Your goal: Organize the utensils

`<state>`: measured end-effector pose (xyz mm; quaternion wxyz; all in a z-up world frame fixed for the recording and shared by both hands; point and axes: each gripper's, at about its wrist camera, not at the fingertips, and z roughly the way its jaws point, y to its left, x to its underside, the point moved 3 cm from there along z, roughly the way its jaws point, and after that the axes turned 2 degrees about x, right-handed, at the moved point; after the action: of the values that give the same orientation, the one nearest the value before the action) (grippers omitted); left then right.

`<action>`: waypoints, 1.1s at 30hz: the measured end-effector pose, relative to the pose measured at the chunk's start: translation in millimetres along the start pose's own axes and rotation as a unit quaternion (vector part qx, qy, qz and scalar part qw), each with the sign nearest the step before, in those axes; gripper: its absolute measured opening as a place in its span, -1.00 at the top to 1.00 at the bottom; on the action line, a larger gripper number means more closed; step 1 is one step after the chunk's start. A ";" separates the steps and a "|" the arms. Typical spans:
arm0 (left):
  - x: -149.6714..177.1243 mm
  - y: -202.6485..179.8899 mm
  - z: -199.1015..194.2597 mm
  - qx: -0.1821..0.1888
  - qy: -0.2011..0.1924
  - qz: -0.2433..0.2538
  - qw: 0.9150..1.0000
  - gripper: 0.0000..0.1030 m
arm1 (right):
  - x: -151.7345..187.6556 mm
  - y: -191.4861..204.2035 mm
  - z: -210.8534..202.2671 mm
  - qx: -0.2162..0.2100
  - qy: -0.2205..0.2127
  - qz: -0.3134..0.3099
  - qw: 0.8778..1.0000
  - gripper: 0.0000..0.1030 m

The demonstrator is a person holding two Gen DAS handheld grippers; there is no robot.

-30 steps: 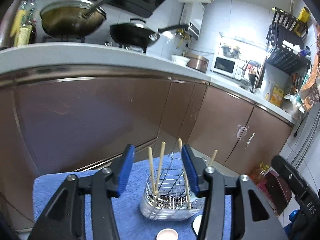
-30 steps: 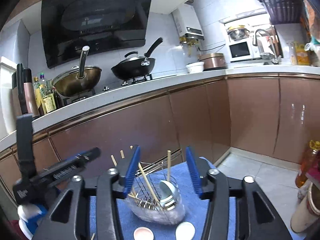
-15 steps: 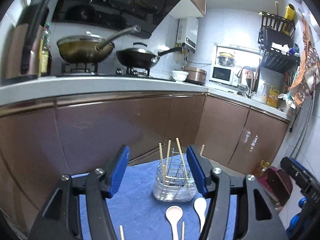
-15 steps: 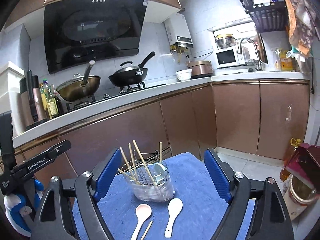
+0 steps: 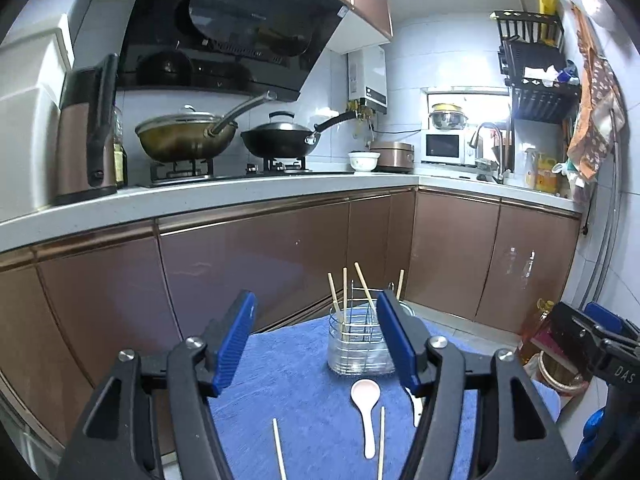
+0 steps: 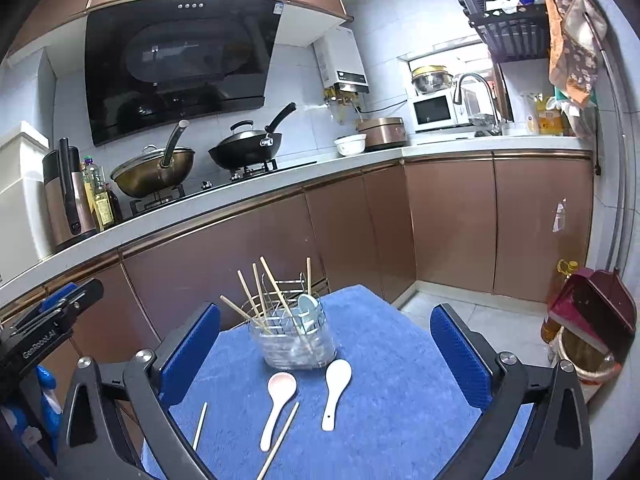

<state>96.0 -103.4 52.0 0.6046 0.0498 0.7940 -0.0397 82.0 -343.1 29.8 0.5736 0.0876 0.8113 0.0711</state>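
Observation:
A clear utensil holder (image 6: 292,344) with a wire rack stands on the blue cloth (image 6: 400,360). It holds several chopsticks and a pale blue spoon (image 6: 307,307). In front of it lie a pink spoon (image 6: 280,398), a white spoon (image 6: 336,386) and two loose chopsticks (image 6: 280,438). My right gripper (image 6: 326,356) hovers short of them, its jaws opening wide with nothing between them. My left gripper (image 5: 316,340) is also back from the holder (image 5: 356,344), jaws opening and empty. Its right finger partly hides the white spoon (image 5: 416,406); the pink spoon (image 5: 366,400) is beside it.
Brown cabinets (image 5: 260,264) under a white counter run behind the table. Two woks (image 5: 188,140) sit on the stove. On the floor at right are a red dustpan over a bin (image 6: 592,320) and an oil bottle (image 6: 560,296).
Both grippers have drawn back from the holder and opened wider. The spoons and loose chopsticks on the cloth have come into view below the holder.

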 end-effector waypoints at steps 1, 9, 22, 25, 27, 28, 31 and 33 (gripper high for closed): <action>-0.4 -0.7 -3.2 -0.003 0.000 0.003 1.000 -0.24 | 1.9 -0.5 -3.2 0.001 0.002 0.001 1.000 -1.00; 2.5 -3.7 -35.5 -0.018 -0.004 0.019 1.000 -0.29 | 11.8 2.4 -31.9 0.012 0.000 0.005 1.000 -1.00; 8.5 2.2 -59.8 -0.028 -0.007 0.021 0.999 -0.33 | 21.7 10.6 -58.7 -0.003 -0.005 -0.001 1.000 -1.00; 10.5 5.0 -61.6 -0.031 -0.006 0.021 0.999 -0.33 | 24.1 11.0 -65.8 -0.009 -0.019 0.003 1.000 -0.99; 11.3 5.7 -61.6 -0.032 -0.004 0.021 0.999 -0.33 | 24.2 11.1 -68.7 -0.014 -0.027 0.005 1.000 -1.00; 11.9 6.0 -61.5 -0.033 -0.005 0.021 0.999 -0.33 | 24.5 10.4 -70.4 -0.018 -0.031 0.005 0.999 -1.00; 12.9 4.5 -62.4 -0.037 -0.007 0.024 0.999 -0.33 | 24.6 9.1 -73.7 -0.026 -0.036 0.009 0.999 -1.00; 13.7 2.9 -63.2 -0.035 -0.008 0.023 0.999 -0.33 | 24.5 7.7 -75.1 -0.032 -0.040 0.013 0.999 -1.00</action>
<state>32.3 -92.3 55.5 0.6133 0.0469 0.7884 0.0016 3.7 -331.2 33.8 0.6071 0.0824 0.7840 0.1004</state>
